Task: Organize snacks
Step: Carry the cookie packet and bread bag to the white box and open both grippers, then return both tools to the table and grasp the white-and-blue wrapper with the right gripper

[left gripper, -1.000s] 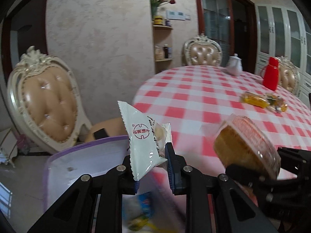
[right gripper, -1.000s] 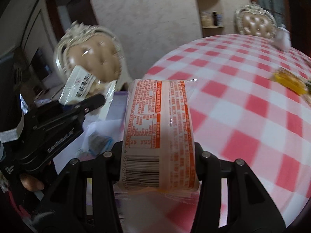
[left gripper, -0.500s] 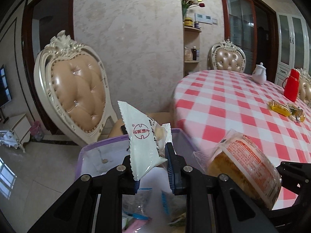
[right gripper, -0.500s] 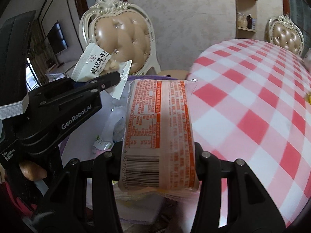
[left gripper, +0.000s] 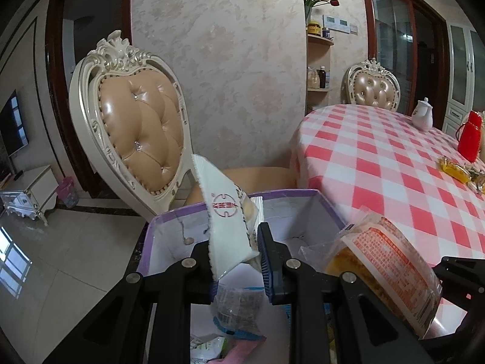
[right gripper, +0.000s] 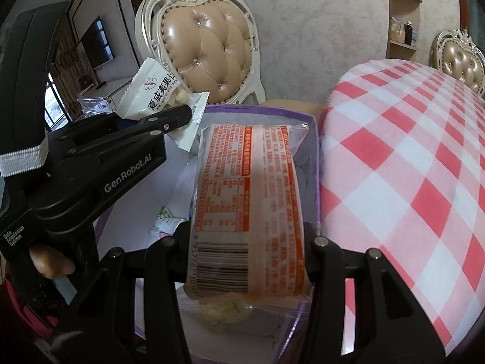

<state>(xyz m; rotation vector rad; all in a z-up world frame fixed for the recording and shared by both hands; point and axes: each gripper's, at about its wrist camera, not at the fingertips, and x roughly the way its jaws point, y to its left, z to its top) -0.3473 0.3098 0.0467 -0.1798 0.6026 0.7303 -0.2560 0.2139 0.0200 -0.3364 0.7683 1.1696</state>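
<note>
My left gripper [left gripper: 236, 261] is shut on a small white snack packet [left gripper: 225, 221] with a red round logo, held upright over a purple-rimmed box [left gripper: 282, 195]. In the right wrist view the same white packet [right gripper: 157, 91] sticks out of the left gripper [right gripper: 185, 113]. My right gripper [right gripper: 248, 242] is shut on a wrapped cake [right gripper: 247, 200] with an orange printed label and barcode, also above the box [right gripper: 257, 109]. That cake [left gripper: 385, 270] shows at the lower right of the left wrist view. Several snack packets lie inside the box.
The box stands beside a round table with a red-and-white checked cloth [left gripper: 394, 163]. On the cloth are a red flask [left gripper: 469, 139], a white teapot [left gripper: 423, 115] and yellow snack packets [left gripper: 454, 170]. A padded cream chair [left gripper: 139, 130] stands behind the box. Tiled floor lies at the left.
Both grippers swung left from over the table to above the box, carrying their snacks. The box's inside and the chair have come into view.
</note>
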